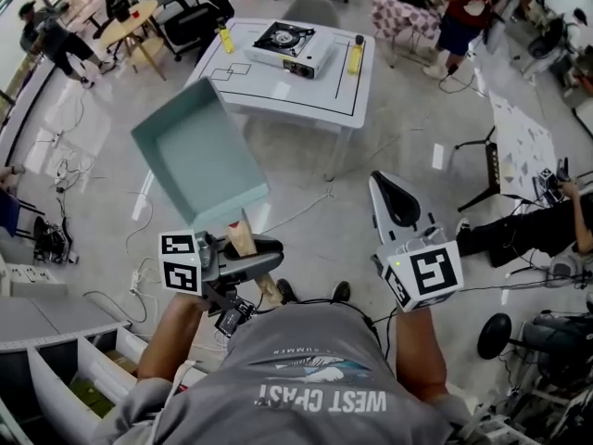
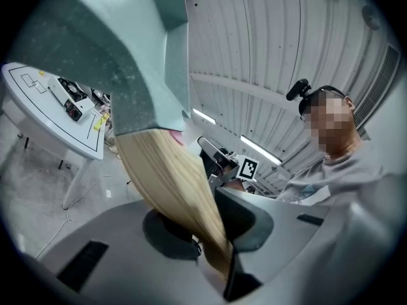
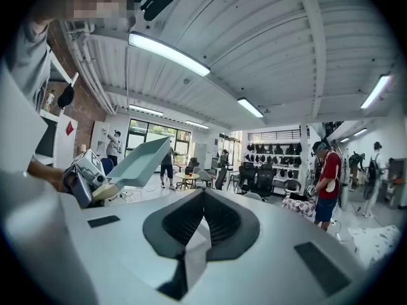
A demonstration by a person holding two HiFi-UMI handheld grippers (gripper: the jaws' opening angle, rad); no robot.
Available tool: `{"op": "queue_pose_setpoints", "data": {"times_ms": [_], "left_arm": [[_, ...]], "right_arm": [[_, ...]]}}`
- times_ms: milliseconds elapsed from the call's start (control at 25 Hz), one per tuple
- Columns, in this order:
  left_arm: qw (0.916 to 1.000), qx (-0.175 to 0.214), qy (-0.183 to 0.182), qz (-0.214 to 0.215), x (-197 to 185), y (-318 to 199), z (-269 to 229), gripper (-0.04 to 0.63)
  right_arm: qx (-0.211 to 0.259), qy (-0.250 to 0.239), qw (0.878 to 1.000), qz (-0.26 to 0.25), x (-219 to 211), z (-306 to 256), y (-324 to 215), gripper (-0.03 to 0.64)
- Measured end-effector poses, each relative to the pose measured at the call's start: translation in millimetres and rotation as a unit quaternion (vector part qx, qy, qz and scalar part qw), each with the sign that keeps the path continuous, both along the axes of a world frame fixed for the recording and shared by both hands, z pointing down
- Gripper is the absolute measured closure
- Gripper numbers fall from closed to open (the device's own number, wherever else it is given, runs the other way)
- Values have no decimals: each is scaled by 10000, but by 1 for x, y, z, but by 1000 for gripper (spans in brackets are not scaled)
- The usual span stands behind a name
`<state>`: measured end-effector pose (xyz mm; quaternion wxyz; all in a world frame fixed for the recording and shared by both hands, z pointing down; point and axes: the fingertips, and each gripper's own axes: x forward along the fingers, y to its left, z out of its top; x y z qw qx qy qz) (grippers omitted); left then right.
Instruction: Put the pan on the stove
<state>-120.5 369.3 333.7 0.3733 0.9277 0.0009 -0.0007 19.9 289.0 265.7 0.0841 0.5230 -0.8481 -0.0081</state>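
Aloft — teal pan [image 1: 199,151], tilted; wooden handle [image 1: 243,235] clamped in left gripper [image 1: 262,256].

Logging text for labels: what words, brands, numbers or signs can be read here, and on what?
"WEST COAST": on the shirt, upside down in the head view.
Smaller print on the shirt: too small to read.
Stove: no legible label.

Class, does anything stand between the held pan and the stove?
Nothing visible does. The left gripper holds the pan by its handle; only open floor lies before the table, and the stove carries nothing.
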Motion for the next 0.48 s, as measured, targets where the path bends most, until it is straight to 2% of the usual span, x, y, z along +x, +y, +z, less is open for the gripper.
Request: {"op": "queue_pose_setpoints", "data": {"times_ms": [280, 480], "left_arm": [[9998, 106, 32, 152, -21, -5, 1, 517], [9998, 95, 66, 137, -19, -12, 2, 517]], "right_arm": [[104, 130, 9998, 97, -23, -6, 1, 604], [114, 132, 9998, 110, -18, -4, -8, 604]]}}
